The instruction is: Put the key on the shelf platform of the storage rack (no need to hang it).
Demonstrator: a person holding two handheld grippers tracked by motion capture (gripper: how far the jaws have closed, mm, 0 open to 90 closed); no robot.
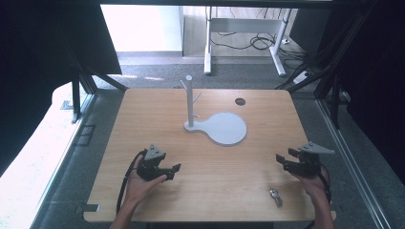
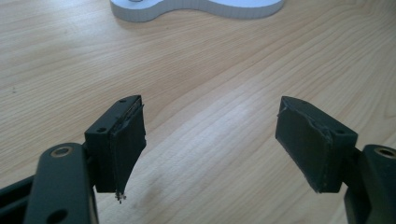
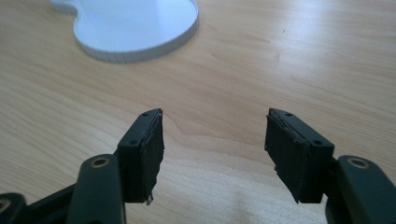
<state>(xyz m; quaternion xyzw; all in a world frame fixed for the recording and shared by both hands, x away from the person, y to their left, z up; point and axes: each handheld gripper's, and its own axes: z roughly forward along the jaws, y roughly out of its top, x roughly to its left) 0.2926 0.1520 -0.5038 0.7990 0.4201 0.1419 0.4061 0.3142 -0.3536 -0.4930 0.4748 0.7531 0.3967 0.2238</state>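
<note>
from the high view i see a wooden table (image 1: 157, 191) with a white stand (image 1: 222, 128) near its middle, toward the far edge: a flat round base with an upright post (image 1: 189, 100) rising from its left lobe, short pegs branching off the post. a dark round hole (image 1: 240, 101) sits in the surface near the far edge, right of the post. my left gripper (image 1: 165, 168) is held in the left hand (image 1: 138, 183) near the near-left part of the table, jaws apart, nothing between them. my right gripper (image 1: 285, 160) is held in the right hand (image 1: 313, 181) by the right edge, its jaws pointing inward; from here i cannot tell how wide they stand. a small metal object (image 1: 275, 197) lies on the surface near the near-right corner, just inward of the right hand, apart from both grippers; it is too small to identify.

in the left gripper view the left gripper (image 2: 210, 140) has its two black jaws wide apart over bare wood, holding nothing. the white stand (image 2: 196, 8) shows at the top edge, well beyond the jaws.

in the right gripper view the right gripper (image 3: 215, 149) also has its jaws spread, empty, over bare wood. the round base of the white stand (image 3: 135, 28) lies ahead to the upper left, well apart from the jaws.
</note>
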